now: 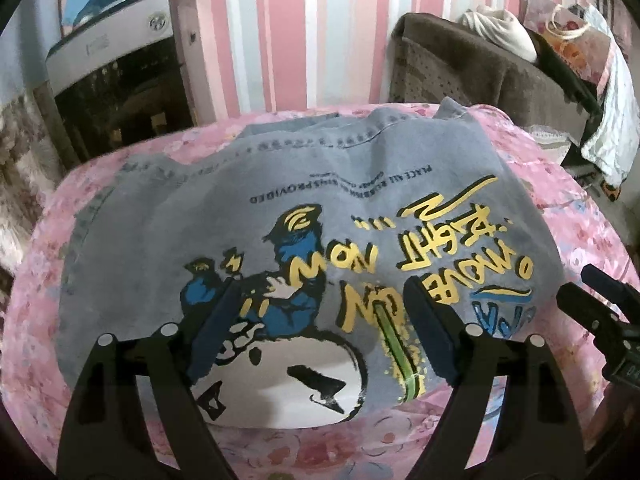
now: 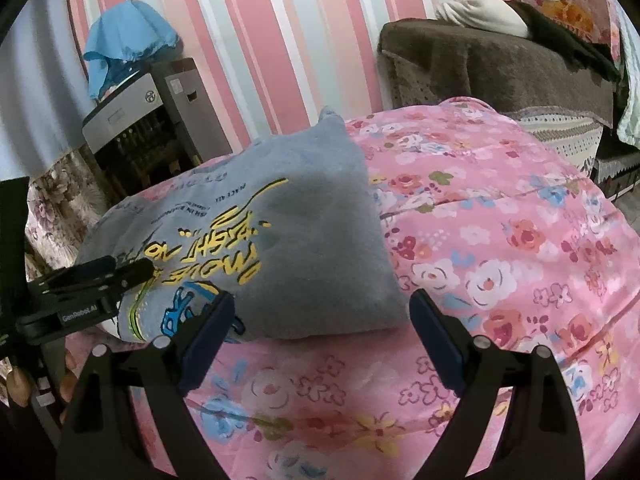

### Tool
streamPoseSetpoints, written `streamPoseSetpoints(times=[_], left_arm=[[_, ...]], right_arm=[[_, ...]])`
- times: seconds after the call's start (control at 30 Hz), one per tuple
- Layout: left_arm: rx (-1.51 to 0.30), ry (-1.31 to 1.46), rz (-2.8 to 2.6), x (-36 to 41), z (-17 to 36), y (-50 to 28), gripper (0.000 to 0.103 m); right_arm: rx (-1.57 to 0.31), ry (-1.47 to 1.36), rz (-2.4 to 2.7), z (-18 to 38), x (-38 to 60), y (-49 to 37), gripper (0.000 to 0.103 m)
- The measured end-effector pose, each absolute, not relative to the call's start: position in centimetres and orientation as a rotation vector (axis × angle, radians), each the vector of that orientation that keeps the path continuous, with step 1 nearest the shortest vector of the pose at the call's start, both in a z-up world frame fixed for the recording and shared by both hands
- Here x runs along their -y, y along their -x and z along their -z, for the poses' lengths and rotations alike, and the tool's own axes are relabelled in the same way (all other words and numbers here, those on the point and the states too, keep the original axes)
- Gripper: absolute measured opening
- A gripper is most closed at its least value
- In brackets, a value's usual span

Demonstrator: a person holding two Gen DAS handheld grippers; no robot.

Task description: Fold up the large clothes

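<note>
A: Where was the shirt?
B: Grey printed T-shirt (image 1: 280, 208) lay folded on the pink floral bedspread (image 2: 500, 240), print side up, yellow lettering and a blue cartoon figure showing. It sat right under and ahead of the left claw (image 1: 320, 312).

A: Left claw state?
B: Fingers stood apart, nothing pinched. Both blue pads (image 1: 216, 328) hung over the print near the shirt's near edge. Couldn't tell whether the tips touched the cloth.

A: Right claw?
B: Right claw (image 2: 322, 320) was also spread wide and empty. The shirt's plain grey folded corner lay just ahead of it, between the two fingers' lines, with bare bedspread below it and off to its right. Left pad sat near the shirt's near edge; contact unclear.

A: Did the two see each other?
B: Yes, the left one poked in at the left side of the right wrist view, over the shirt's edge, and fingertips of a hand (image 2: 20, 388) showed below it.

A: Background?
B: Pink striped wall (image 1: 304, 32) beyond both claws, a brown-draped sofa (image 2: 500, 64) far right, a grey cabinet (image 2: 132, 120) far left with a blue cloth (image 2: 128, 40) above it.
</note>
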State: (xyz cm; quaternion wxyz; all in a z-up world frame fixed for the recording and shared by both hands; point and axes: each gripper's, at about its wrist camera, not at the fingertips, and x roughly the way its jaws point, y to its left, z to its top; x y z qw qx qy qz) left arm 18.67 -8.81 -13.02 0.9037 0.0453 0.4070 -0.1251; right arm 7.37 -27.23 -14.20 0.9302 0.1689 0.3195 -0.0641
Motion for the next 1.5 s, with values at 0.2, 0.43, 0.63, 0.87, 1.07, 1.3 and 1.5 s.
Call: streamPoseSetpoints(times=[0.2, 0.43, 0.63, 0.87, 1.07, 1.3, 1.5], left_arm=[[-0.844, -0.108, 0.266, 8.6, 13.1, -18.3, 0.081], [-0.84, -0.073, 0.27, 8.1, 12.3, -19.0, 0.051], [-0.848, -0.083, 0.283, 8.2, 13.2, -19.0, 0.034], [-0.86, -0.121, 0.272, 9.1, 14.5, -19.6, 0.033], [-0.86, -0.129, 0.278, 9.1, 15.2, -19.7, 0.033], [-0.856, -0.11, 0.288, 8.9, 15.4, -19.5, 0.033], [-0.856, -0.11, 0.29, 8.8, 15.4, -19.6, 0.033]], right_arm=[[-0.667, -0.333, 0.156, 14.4, 27.3, -7.4, 0.089], [-0.638, -0.351, 0.158, 13.6, 27.6, -7.5, 0.089], [-0.669, -0.317, 0.163, 14.0, 27.0, -7.2, 0.089], [-0.687, -0.384, 0.165, 14.7, 27.6, -6.4, 0.089], [-0.695, -0.413, 0.146, 15.3, 27.5, -7.2, 0.089], [-0.719, -0.479, 0.128, 16.3, 27.6, -8.4, 0.09], [-0.727, -0.486, 0.137, 16.8, 27.5, -9.6, 0.093]])
